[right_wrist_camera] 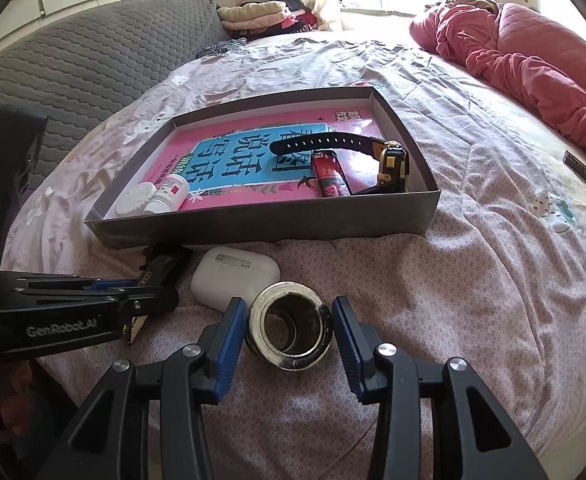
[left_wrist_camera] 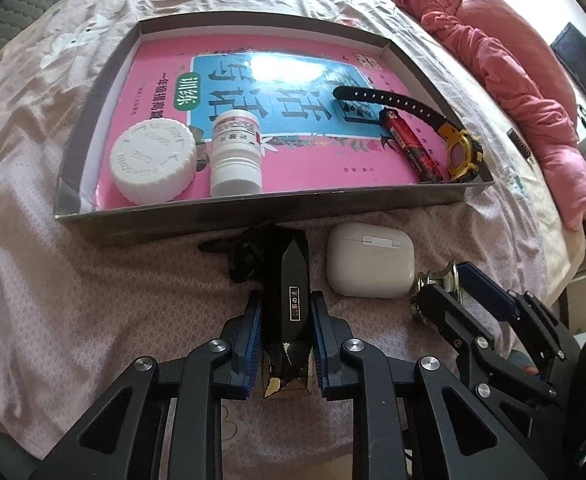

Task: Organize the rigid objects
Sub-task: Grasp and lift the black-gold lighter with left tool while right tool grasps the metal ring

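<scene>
My left gripper is shut on a black faceted bottle with a gold label, lying on the bedspread just in front of the grey cardboard tray. A white earbud case lies to its right. In the right wrist view my right gripper is shut on a shiny metal ring, both blue pads against its sides. The tray holds a pink book, a white cap, a white pill bottle, a red battery and a yellow watch.
Everything rests on a soft pink patterned bedspread. A bunched pink quilt lies at the far right, a grey quilted headboard at the left. A small dark object lies on the bed to the right of the tray.
</scene>
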